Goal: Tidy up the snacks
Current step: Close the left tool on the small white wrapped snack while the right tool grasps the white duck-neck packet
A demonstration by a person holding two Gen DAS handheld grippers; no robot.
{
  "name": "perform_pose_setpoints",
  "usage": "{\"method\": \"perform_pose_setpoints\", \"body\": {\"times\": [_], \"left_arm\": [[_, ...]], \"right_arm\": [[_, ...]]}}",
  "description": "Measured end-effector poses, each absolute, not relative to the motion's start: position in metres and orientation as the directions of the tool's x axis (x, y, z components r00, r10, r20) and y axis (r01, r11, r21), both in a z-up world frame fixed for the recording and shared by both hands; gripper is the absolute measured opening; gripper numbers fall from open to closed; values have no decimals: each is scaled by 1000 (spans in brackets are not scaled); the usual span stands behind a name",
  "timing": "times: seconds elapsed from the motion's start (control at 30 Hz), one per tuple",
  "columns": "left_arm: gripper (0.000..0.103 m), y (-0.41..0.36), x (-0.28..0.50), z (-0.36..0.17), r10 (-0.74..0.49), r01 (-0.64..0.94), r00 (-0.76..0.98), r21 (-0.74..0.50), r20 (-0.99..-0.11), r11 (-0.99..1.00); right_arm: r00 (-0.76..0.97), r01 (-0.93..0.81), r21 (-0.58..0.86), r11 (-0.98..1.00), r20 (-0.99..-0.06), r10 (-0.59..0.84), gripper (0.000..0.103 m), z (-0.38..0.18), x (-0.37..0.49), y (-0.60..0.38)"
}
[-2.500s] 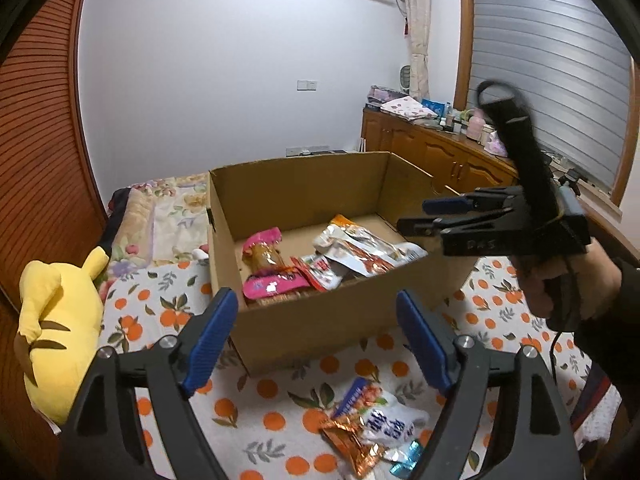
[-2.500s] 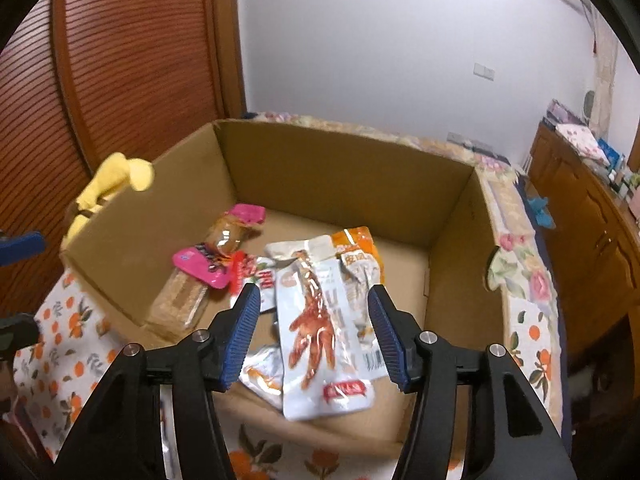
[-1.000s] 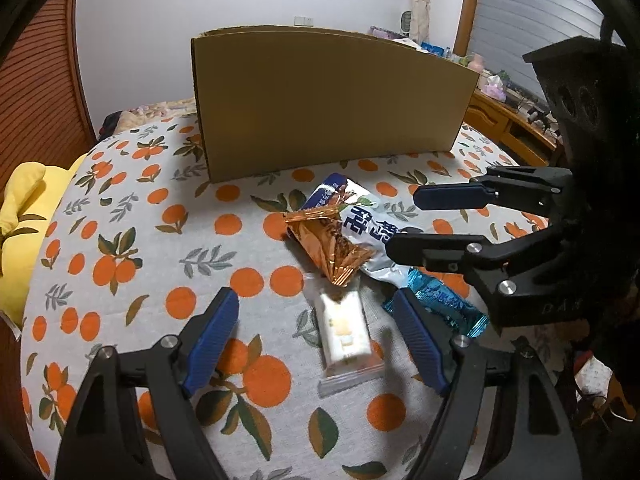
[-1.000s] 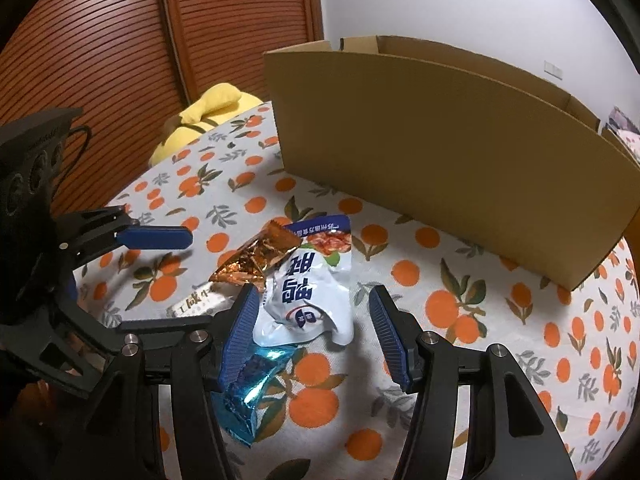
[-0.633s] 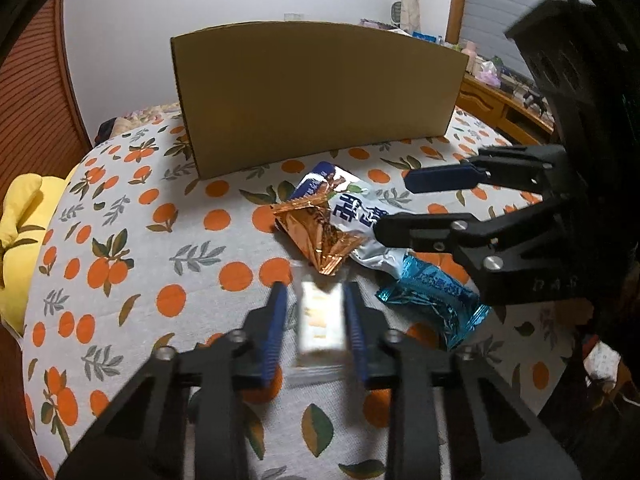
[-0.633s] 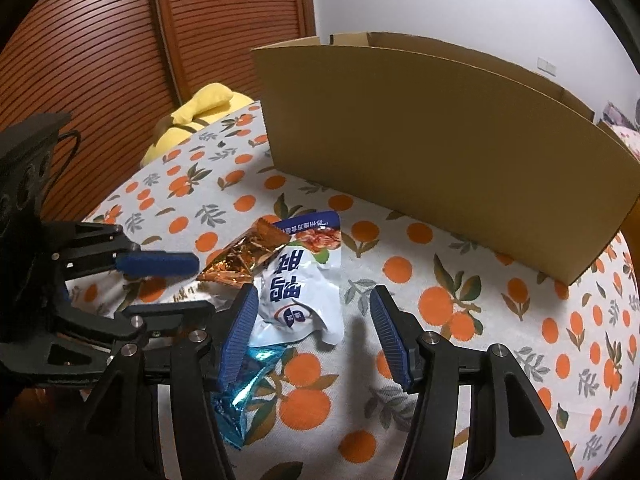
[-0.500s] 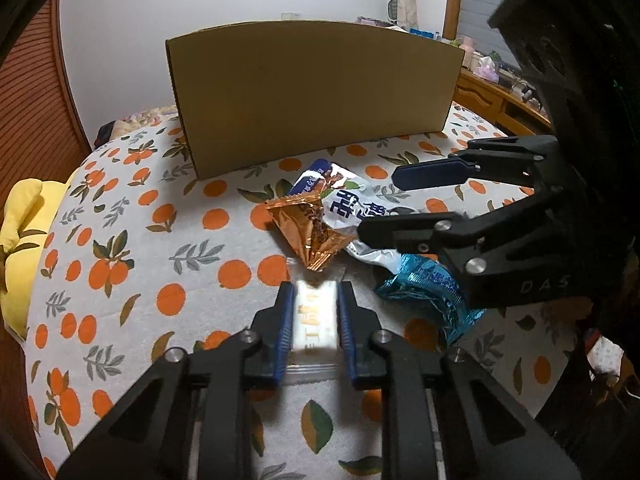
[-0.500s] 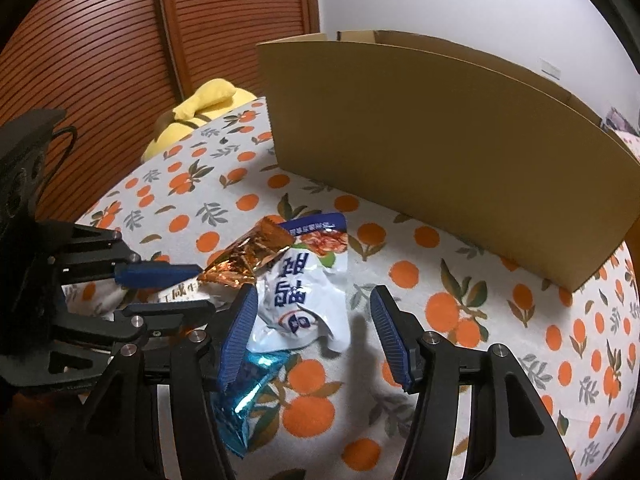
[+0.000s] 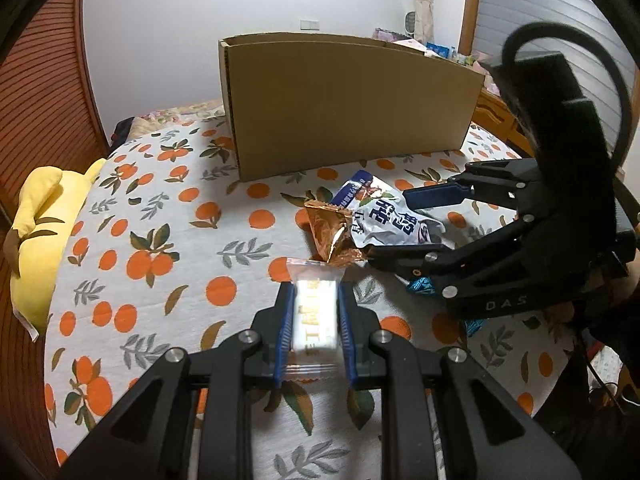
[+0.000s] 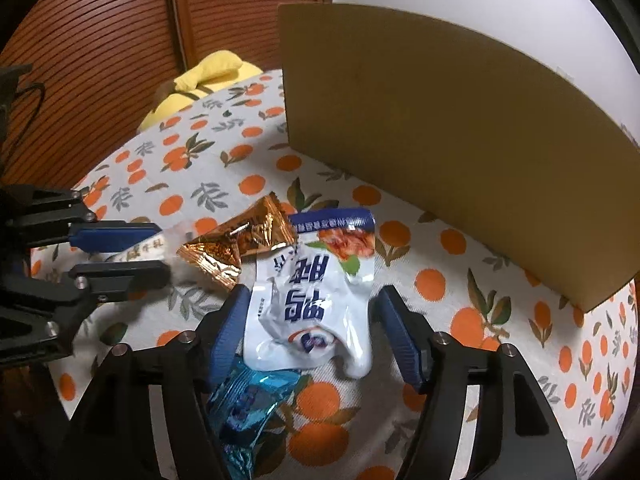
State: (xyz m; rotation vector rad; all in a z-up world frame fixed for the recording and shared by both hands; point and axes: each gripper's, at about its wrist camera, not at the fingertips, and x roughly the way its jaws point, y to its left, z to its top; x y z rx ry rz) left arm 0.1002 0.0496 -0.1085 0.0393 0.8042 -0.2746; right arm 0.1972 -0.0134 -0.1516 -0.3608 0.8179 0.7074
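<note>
Left gripper [image 9: 314,322] clamped on small clear-wrapped white candy bar [image 9: 315,314]; right gripper [image 10: 310,330] just widening, pads astride crumpled white-and-blue plastic snack pouch [image 10: 316,296], not pressing.

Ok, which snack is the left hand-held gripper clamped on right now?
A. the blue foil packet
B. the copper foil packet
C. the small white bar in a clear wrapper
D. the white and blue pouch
C: in the left wrist view the left hand-held gripper has its blue pads pressed against both sides of the small white bar, while the other snacks lie on the cloth.
</note>
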Motion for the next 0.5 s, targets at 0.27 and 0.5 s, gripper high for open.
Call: {"method": "perform_pose_setpoints", "body": {"times": [0.27, 0.5], "left_arm": [[19, 56, 101, -107, -235, 245, 672, -89, -703, 966], [19, 59, 98, -106, -239, 238, 674, -100, -699, 966]], "right_arm": [[469, -698, -28, 715, -774, 427, 70, -152, 201, -9], [447, -712, -13, 702, -780, 439, 60, -151, 196, -15]]}}
